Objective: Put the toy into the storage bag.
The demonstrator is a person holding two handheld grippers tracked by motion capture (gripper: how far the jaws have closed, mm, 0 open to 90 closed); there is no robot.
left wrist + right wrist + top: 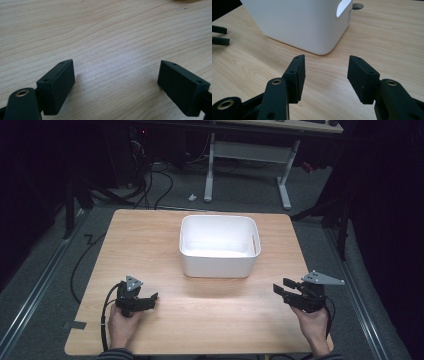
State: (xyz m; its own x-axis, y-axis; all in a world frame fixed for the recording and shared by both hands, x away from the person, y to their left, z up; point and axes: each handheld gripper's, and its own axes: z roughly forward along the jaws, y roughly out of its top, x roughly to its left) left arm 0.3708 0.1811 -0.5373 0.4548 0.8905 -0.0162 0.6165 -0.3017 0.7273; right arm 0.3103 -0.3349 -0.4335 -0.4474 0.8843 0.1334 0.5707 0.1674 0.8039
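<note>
A white bin (218, 262) sits on the wooden table (210, 317).

Table (200, 320): light wood-grain top, smooth, faint sheen. White bin (218, 262) at its middle: smooth plastic, slightly glossy. Left gripper (116, 85) & right gripper (325, 75), near table's front edge: matt black plastic w/ brass-look screw inserts; grey plate (322, 278) on right gripper looks like matt metal.
</note>
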